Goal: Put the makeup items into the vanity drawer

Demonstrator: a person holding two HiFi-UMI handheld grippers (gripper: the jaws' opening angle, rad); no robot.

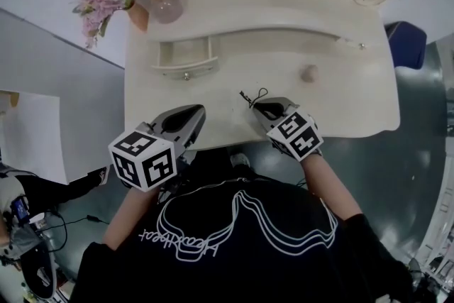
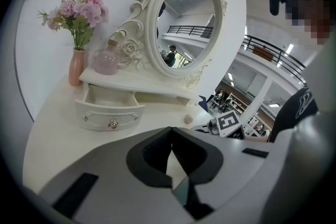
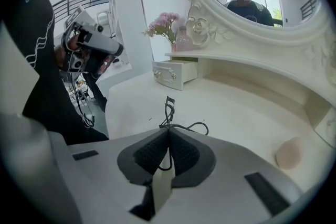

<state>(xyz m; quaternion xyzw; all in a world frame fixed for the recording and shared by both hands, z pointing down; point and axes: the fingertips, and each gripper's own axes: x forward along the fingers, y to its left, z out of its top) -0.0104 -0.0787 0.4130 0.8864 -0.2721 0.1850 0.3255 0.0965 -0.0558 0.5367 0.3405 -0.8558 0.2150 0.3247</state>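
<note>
Right gripper [image 3: 168, 131] has its fingers [image 3: 149, 153] pinched tight on the eyelash curler [image 3: 168, 112] handle loops, with the curler head poking out just past the fingertips. Left gripper [image 2: 170, 131] is closed on nothing, and the pulled-out drawer [image 3: 173, 71] sits well beyond both.

White table [image 1: 355, 110] with a curvy front edge. A black eyelash curler [image 3: 168, 107] lies on it right at the fingers [image 3: 186, 152] of the right gripper [image 3: 168, 132], with its handle loop pinched between them. Ahead and to the right of those fingers, well apart, sits a small beige sponge [image 3: 289, 153]. Farther ahead to their left is a little drawer [image 1: 186, 59], pulled open. On the shelf [image 1: 284, 7] above it stand a pink bottle [image 1: 167, 8] and a vase of pink flowers [image 1: 137, 15].
</note>
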